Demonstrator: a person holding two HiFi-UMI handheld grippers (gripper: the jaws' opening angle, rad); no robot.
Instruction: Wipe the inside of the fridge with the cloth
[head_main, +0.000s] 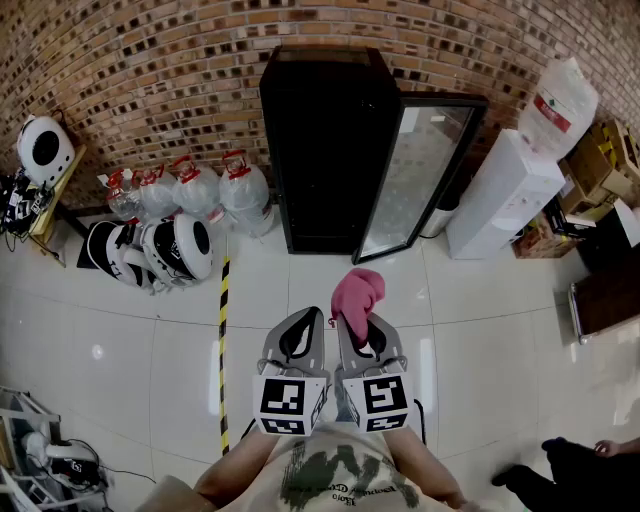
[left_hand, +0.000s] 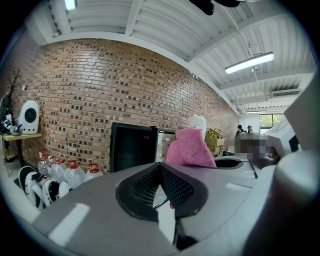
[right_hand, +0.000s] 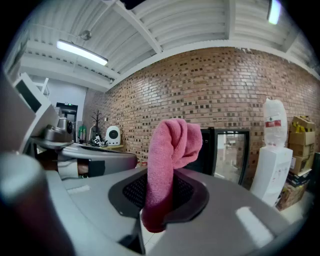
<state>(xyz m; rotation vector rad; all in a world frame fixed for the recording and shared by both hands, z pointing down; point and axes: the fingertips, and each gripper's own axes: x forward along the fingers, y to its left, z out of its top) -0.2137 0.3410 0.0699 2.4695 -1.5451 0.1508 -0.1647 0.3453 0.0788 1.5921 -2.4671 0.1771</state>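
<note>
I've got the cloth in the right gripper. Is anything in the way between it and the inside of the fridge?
Nothing visible does. The fridge has its glass door swung open to the right, and only bare floor lies between it and the cloth held in the right gripper. The water jugs sit off to the left.

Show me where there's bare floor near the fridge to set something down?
Bare tiles lie in front of the fridge, between the striped tape and the water dispenser. Crowded: water jugs at left, boxes far right.
</note>
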